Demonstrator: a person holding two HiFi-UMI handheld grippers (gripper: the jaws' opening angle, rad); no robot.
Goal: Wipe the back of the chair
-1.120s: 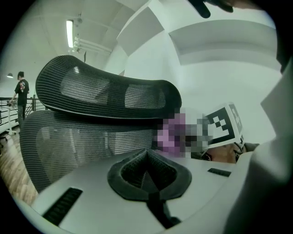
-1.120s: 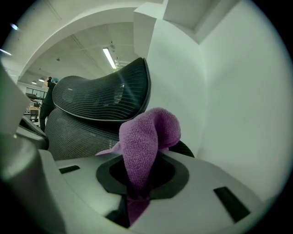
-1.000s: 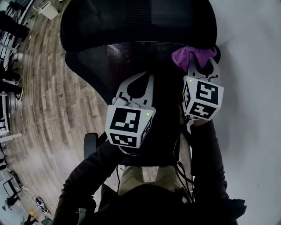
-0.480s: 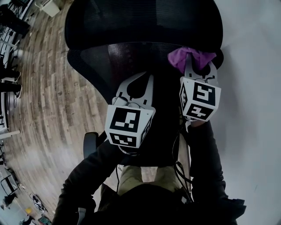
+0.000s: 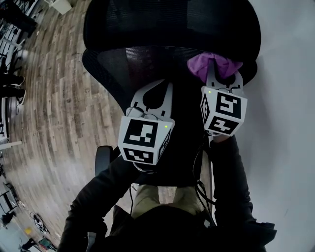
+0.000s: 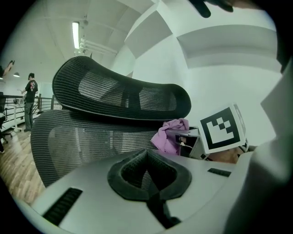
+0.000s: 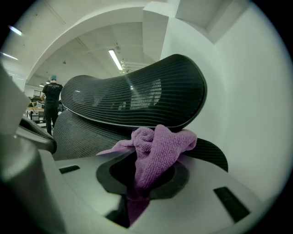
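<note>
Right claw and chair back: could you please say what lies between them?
The purple cloth, held in the right claw; the right gripper view shows it before the chair back.

Floor: pale grey-brown wood-plank floor (image 5: 59, 108), boards laid lengthwise, bare over most of its visible area.

On it:
- Black mesh office chair (image 5: 167, 44), over the floor's right part; its base is hidden.
- White box-shaped object (image 5: 63, 5), at the far top-left edge.
- Dark furniture legs (image 5: 10, 81), along the left edge, too small to identify.
- Standing person in dark top (image 6: 30, 98), far beyond the chair by a railing.
</note>
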